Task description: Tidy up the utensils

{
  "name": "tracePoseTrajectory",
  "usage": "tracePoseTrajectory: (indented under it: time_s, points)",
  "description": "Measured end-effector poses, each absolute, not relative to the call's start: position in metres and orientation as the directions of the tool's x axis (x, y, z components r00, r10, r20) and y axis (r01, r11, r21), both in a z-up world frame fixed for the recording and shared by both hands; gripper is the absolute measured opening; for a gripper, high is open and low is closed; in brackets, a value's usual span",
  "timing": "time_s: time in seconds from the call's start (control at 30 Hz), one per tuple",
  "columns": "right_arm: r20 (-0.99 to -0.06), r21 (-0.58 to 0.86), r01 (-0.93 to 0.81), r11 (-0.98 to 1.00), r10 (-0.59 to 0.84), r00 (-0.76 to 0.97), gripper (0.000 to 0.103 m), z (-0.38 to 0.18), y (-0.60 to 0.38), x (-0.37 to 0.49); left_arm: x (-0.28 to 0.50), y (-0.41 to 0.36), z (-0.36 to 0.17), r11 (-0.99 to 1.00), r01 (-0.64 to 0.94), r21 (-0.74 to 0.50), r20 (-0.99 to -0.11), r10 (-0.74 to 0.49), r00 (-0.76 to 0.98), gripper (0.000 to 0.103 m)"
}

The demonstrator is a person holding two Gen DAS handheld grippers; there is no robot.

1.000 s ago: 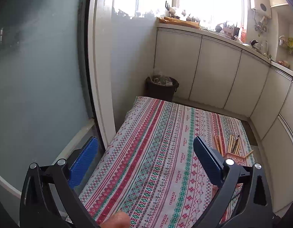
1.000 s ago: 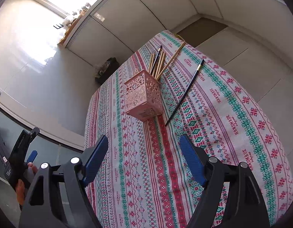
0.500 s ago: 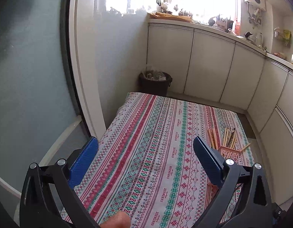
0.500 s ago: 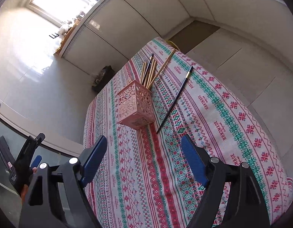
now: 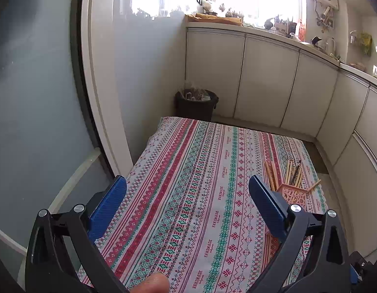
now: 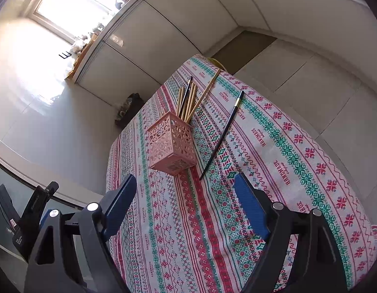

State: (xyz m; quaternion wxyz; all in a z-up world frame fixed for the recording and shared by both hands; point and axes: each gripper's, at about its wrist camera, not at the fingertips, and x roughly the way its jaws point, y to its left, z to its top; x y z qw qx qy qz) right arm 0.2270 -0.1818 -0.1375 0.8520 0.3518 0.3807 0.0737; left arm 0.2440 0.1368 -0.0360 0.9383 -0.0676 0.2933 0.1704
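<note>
Tabletop [image 6: 298, 161] spread with a striped red, green and white patterned cloth fills most of both views, with pale cabinet doors [image 5: 266, 80] behind it and a dark waste bin [image 5: 195, 103] on the floor past its far edge; left hand-held gripper [image 5: 188, 200], black-framed with blue pads, hangs over the near part of the cloth with its jaws wide apart and only bare cloth between them; right hand-held gripper [image 6: 186, 200], of the same make, is likewise spread wide with nothing in it, its jaws having just been opening a little further, and it points toward the holder; pink lattice-walled square plastic holder [image 6: 172, 144] stands upright on the cloth ahead of the right hand-held gripper, near the tabletop's right edge as the left wrist view shows it; bundle of light wooden sticks [image 6: 187, 100], with a dark-handled brush among them, stands in the holder and leans outward; one longer wooden stick [image 6: 208, 89] slants out further than the rest; long slim black paintbrush with a gold ferrule [image 6: 222, 134] lies flat on the cloth just beside the holder, apart from it and untouched by either gripper; fingertip [image 5: 151, 284] shows at the bottom edge of the left wrist view.
</note>
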Motion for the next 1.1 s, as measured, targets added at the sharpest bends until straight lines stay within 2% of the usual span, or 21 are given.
tracePoseTrajectory:
  time_s: [1.1]
  points:
    - [-0.593,0.618,0.148,0.772,0.333,0.733,0.081,-0.129,-0.189,0.217,0.237,0.129,-0.033,0.939,-0.343,-0.002,-0.564,0.282,0.776,0.096]
